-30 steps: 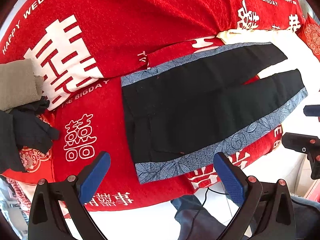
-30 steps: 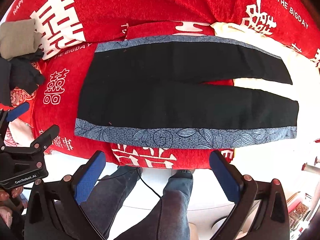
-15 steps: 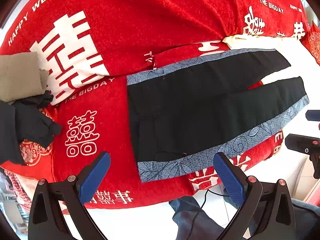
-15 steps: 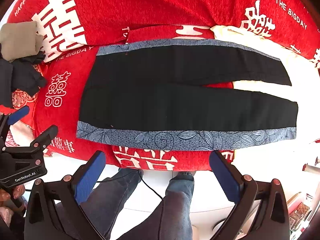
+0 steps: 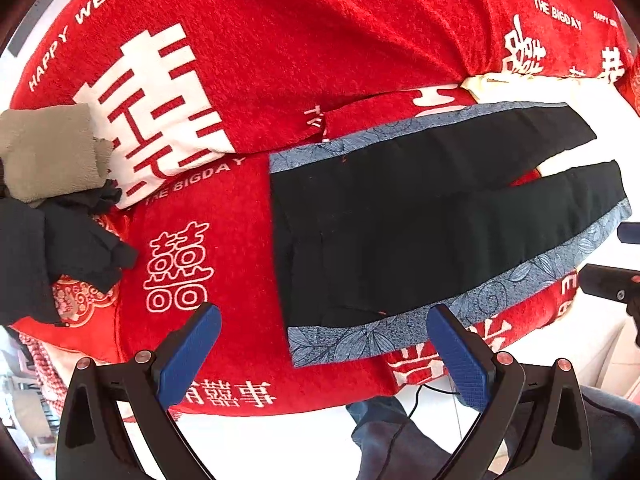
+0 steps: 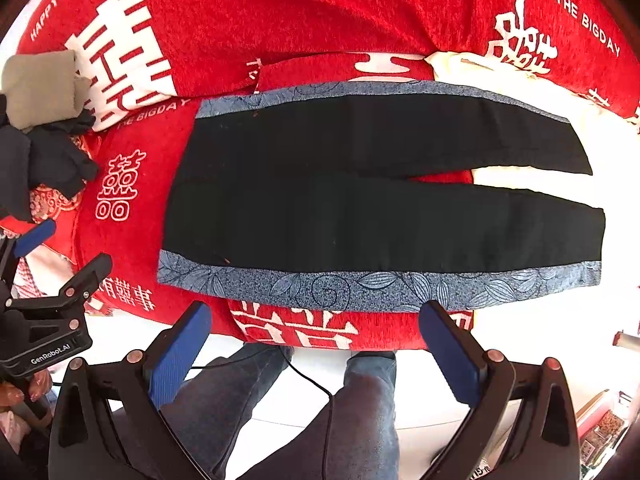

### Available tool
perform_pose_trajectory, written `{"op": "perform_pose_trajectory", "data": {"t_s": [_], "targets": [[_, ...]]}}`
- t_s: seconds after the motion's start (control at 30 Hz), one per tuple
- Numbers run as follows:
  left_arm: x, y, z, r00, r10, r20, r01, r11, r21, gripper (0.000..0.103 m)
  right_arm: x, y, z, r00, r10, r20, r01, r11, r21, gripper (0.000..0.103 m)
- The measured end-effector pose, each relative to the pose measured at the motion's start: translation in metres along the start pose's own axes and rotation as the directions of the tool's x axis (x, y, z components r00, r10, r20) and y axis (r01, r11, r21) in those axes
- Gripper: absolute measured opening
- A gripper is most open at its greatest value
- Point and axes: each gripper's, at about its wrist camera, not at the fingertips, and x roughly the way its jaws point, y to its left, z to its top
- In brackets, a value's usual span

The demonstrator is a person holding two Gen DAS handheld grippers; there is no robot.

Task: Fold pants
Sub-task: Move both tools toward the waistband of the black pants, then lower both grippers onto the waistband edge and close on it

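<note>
Red wedding blanket (image 6: 320, 8) under flat black pants (image 6: 360, 200)

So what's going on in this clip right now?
A person holding two grippers stands at a red blanket where black pants with blue patterned side stripes lie flat and unfolded, legs slightly apart. The left gripper and right gripper both hover open near the closer stripe, gripping nothing. No fold has been made yet. A beige and dark clothes pile sits off to the left.
</note>
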Motion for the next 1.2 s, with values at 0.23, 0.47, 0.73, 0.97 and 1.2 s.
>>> {"op": "perform_pose_trajectory", "data": {"t_s": [0.23, 0.47, 0.73, 0.97, 1.2], "targets": [[-0.008, -0.011, -0.005, 0.998, 0.041, -0.052, -0.046, 0.994, -0.095, 0.103, -0.004, -0.027, 0.001, 0.998, 0.065, 0.01, -0.065, 0.998, -0.02, 0.103], [-0.023, -0.023, -0.024, 0.987, 0.08, -0.14, -0.113, 0.962, -0.249, 0.103, 0.001, -0.062, -0.008, 0.997, 0.071, -0.009, -0.071, 0.996, -0.056, 0.103], [-0.036, -0.034, -0.039, 0.979, 0.098, -0.181, -0.138, 0.965, -0.223, 0.103, 0.01, -0.062, -0.011, 0.996, 0.084, -0.004, -0.084, 0.994, -0.066, 0.103], [0.017, -0.033, -0.047, 0.975, 0.064, -0.214, -0.101, 0.981, -0.168, 0.103, 0.031, -0.056, -0.02, 0.999, 0.046, 0.019, -0.046, 0.999, -0.009, 0.103], [0.069, -0.046, -0.054, 0.975, -0.002, -0.223, -0.037, 0.985, -0.169, 0.103, 0.07, -0.056, -0.026, 0.997, 0.069, 0.024, -0.07, 0.996, 0.059, 0.103]]}}
